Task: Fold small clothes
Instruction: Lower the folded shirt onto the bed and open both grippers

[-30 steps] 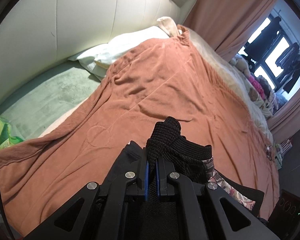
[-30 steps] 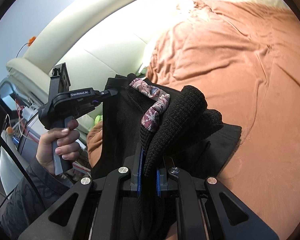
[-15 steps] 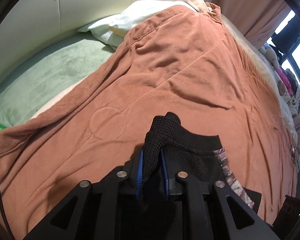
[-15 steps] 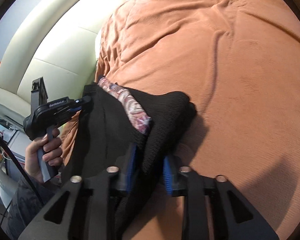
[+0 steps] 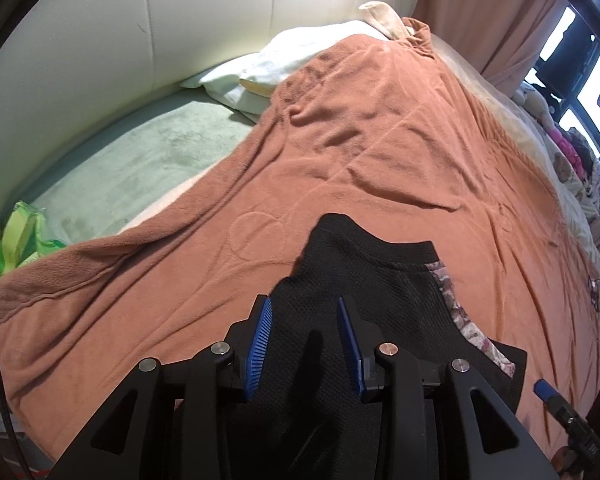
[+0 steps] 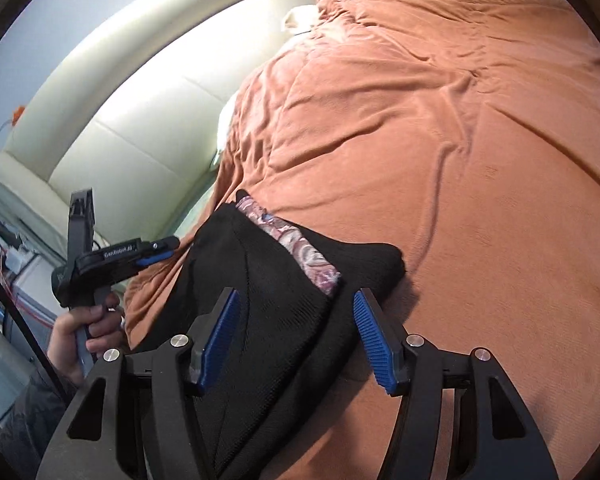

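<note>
While both sets of jaws are opening, the black garment [image 5: 364,280] lies on the bed's orange blanket [image 5: 380,140]. Left hand-held gripper [image 5: 304,336]: pads clear, fabric between. Right hand-held gripper [image 6: 296,336]: wider, pads clear, fabric between, patterned trim [image 6: 300,256] just beyond.

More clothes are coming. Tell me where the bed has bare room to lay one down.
Bare: the orange blanket beyond the black garment, up to the pillows, and right of it in the right wrist view. Crowded: the near edge, with the garment under the opening left gripper and right gripper, and the far side's soft toys.
</note>
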`<state>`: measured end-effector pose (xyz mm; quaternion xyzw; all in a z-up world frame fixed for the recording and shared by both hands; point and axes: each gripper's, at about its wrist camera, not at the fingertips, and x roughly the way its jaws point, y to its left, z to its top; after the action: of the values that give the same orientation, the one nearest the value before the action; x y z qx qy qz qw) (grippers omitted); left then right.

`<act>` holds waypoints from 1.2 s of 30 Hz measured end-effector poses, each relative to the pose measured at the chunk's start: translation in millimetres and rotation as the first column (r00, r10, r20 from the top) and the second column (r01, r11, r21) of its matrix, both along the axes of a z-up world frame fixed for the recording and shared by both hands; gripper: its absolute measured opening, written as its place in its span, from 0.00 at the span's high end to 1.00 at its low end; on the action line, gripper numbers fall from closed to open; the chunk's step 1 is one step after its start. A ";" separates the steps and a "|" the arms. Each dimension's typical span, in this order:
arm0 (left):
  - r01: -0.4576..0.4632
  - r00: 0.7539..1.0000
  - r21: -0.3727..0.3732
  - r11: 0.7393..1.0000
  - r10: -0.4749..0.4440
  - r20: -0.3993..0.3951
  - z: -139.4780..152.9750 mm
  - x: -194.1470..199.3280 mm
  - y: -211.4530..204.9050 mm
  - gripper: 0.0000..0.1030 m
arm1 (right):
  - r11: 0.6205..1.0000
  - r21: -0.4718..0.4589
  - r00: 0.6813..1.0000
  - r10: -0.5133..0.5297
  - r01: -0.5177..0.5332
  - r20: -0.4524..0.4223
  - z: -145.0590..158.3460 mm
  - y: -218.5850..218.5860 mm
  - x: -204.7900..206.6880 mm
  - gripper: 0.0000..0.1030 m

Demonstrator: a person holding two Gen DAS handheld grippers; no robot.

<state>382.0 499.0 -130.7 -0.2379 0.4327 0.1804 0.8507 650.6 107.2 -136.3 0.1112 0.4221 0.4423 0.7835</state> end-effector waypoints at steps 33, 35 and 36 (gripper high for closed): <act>0.097 0.984 0.142 0.985 -0.073 -0.162 -17.0 68.3 -25.5 0.61 | 0.991 -0.127 0.999 -0.027 0.031 0.035 -10.0 40.4 21.3 0.56; 0.077 0.984 0.128 0.989 -0.055 -0.169 -23.8 51.7 -14.1 0.61 | 0.992 -0.126 0.998 -0.015 0.022 0.058 -7.0 42.0 12.3 0.55; 0.071 0.984 0.122 0.990 -0.049 -0.171 -27.3 46.1 -11.4 0.61 | 0.992 -0.129 0.998 -0.001 0.009 0.060 -7.2 43.2 7.8 0.55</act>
<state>428.1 487.6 -157.9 -0.1539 0.4971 0.2014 0.8298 658.5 150.4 -143.4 0.0481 0.4258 0.4153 0.8025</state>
